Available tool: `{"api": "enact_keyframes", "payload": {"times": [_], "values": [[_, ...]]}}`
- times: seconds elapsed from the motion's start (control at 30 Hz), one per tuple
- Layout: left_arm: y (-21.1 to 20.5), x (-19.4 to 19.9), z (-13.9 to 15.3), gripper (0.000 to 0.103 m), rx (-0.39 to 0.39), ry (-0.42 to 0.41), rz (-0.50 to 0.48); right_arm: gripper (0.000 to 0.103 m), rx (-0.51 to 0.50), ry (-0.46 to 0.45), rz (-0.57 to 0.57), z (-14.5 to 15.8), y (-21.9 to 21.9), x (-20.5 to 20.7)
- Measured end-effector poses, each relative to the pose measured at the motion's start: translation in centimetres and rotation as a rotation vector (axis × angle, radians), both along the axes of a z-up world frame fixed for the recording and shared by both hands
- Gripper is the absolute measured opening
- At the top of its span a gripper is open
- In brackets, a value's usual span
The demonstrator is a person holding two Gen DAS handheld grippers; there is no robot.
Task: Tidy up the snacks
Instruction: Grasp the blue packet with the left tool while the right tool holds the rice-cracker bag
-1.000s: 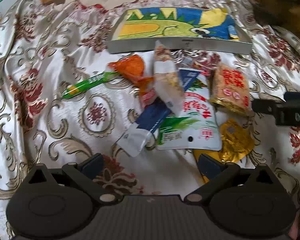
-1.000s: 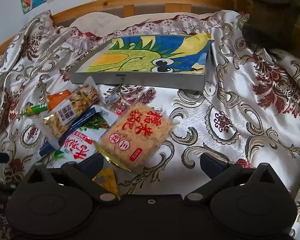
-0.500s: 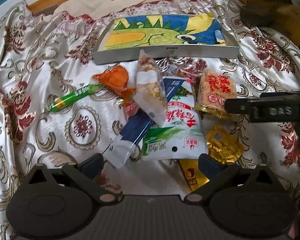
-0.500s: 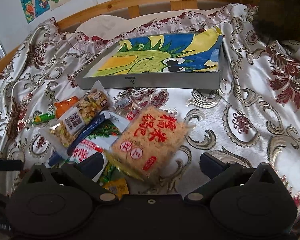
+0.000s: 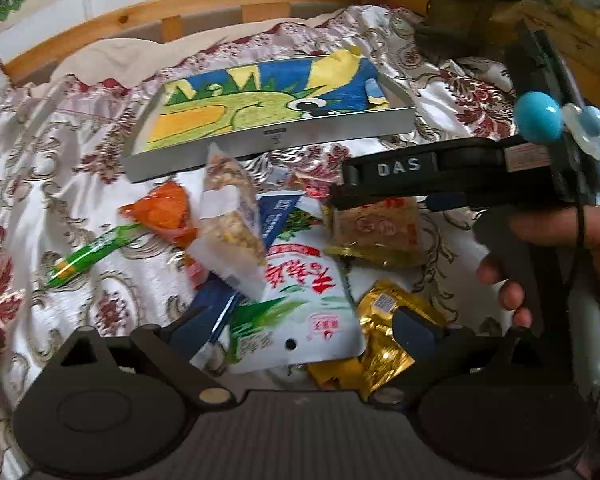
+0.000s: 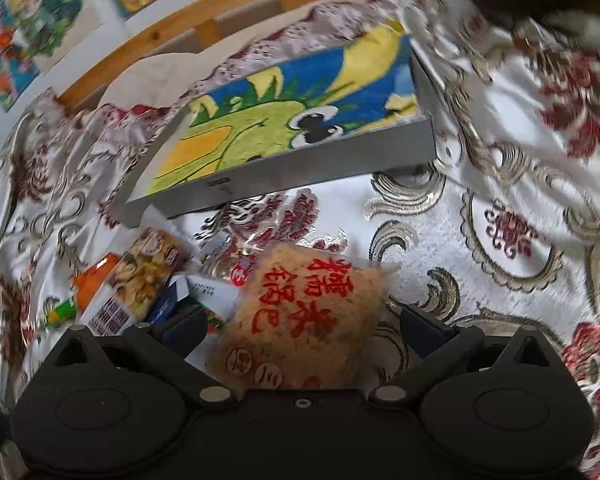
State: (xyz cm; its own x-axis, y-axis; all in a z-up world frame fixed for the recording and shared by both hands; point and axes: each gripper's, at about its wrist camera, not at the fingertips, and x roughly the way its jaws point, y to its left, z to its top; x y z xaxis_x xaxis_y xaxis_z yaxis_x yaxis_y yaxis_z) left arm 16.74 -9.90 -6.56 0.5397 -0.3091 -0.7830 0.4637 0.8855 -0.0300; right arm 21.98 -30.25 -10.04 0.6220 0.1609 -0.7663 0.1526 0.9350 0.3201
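Observation:
Several snack packs lie heaped on the bedspread in front of a grey tray with a dinosaur drawing inside. My left gripper hangs over a white and green bag, which lies between its closing jaws; the pads do not press on it. Around it lie a blue pack, a clear pack of mixed nuts, an orange pack, a green stick and a gold pack. My right gripper is open, low over a rice cracker pack, which sits between its fingers.
A wooden bed frame and a wall with drawings close off the back. The patterned satin bedspread is bare to the right of the heap. A person's hand holds the right gripper's handle at the right edge of the left view.
The right gripper has rolled, come down and moved in over the rice cracker pack, which now sits between its fingers. The left gripper has slid forward over the white and green bag.

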Motion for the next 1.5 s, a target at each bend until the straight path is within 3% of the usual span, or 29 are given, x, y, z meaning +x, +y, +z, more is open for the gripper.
{"api": "enact_keyframes", "payload": {"times": [0.07, 0.17, 0.33, 0.53, 0.73, 0.83, 1.03, 1.17, 1.23, 1.27, 1.37, 1.43, 1.5], "values": [[-0.2, 0.7, -0.4, 0.091, -0.011, 0.022, 0.002, 0.095, 0.015, 0.012, -0.007, -0.4, 0.0, 0.2], [0.0, 1.7, -1.0, 0.079, -0.028, 0.069, 0.024, 0.087, -0.043, 0.033, 0.016, -0.2, 0.7, 0.3], [1.1, 3.1, -1.5, 0.071, -0.109, 0.129, 0.085, 0.084, -0.103, 0.084, 0.05, 0.6, 1.0, 0.1], [0.2, 3.9, -2.1, 0.069, -0.065, 0.097, 0.068, 0.084, -0.128, 0.112, 0.058, 0.9, 0.1, -0.5], [0.0, 5.4, -2.4, 0.069, -0.093, 0.111, 0.1, 0.086, -0.105, 0.117, 0.054, 0.6, 0.0, -0.5], [0.1, 5.6, -2.4, 0.061, -0.086, 0.102, 0.107, 0.089, -0.107, 0.111, 0.074, 0.5, 0.2, -0.5], [1.5, 6.0, -1.9, 0.05, -0.161, 0.15, 0.177, 0.094, -0.146, 0.116, 0.108, -0.1, 1.1, -0.4], [2.6, 6.2, -1.5, 0.036, -0.21, 0.193, 0.224, 0.088, -0.152, 0.117, 0.11, 0.1, 1.0, -0.6], [2.7, 6.1, -1.4, 0.012, -0.216, 0.2, 0.225, 0.084, -0.15, 0.123, 0.113, 0.2, 0.9, -0.7], [2.8, 6.0, -1.3, 0.008, -0.219, 0.203, 0.221, 0.082, -0.153, 0.123, 0.114, 0.3, 0.8, -0.8], [2.6, 5.7, -1.4, 0.01, -0.221, 0.206, 0.206, 0.081, -0.165, 0.123, 0.12, 0.4, 1.0, -1.2], [2.3, 5.6, -1.4, 0.021, -0.198, 0.176, 0.198, 0.081, -0.171, 0.123, 0.125, 0.4, 1.1, -1.4], [1.8, 5.8, -1.3, 0.068, -0.154, 0.143, 0.191, 0.081, -0.174, 0.122, 0.126, 0.4, 1.2, -1.4]]}}
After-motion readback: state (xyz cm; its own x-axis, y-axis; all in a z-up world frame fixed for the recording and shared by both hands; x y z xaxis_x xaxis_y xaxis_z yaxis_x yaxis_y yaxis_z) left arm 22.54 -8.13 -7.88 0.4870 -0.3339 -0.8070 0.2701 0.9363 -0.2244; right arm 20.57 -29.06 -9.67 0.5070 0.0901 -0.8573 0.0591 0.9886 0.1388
